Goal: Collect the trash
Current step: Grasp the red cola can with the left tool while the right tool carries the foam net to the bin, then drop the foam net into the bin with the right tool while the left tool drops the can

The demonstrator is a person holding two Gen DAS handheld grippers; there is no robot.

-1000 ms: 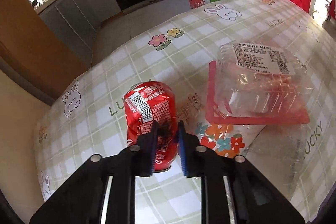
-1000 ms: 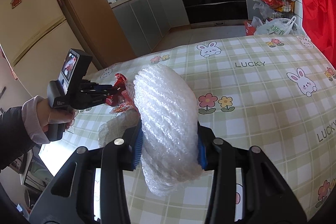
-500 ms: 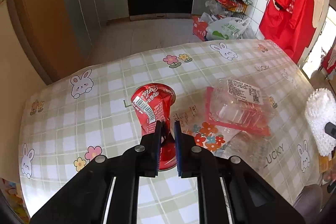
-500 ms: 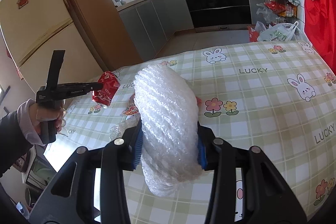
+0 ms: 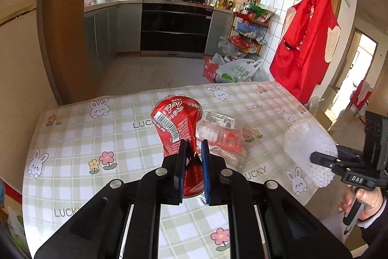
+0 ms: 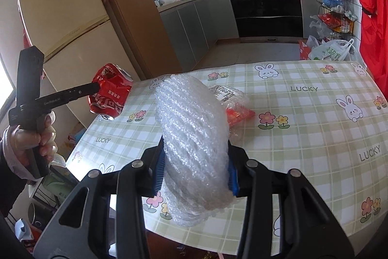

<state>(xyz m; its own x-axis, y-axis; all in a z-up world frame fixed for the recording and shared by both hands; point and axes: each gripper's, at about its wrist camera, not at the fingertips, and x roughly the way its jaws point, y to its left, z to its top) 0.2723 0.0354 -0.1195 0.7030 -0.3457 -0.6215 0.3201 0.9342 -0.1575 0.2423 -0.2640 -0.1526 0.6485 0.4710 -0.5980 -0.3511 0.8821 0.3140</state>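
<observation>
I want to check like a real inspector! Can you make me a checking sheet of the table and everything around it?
Surface: table with checked bunny cloth.
Job's things: crushed can held off the table; bubble wrap held up; tray, clear with red base, lies on the table.
Clutter: nothing else seen on the table.
Grippers: left gripper shut on the can; right gripper shut on the bubble wrap.
Cables: nothing seen.
Surroundings: fridge, stove, red apron hanging, rack, bags on the floor.
</observation>
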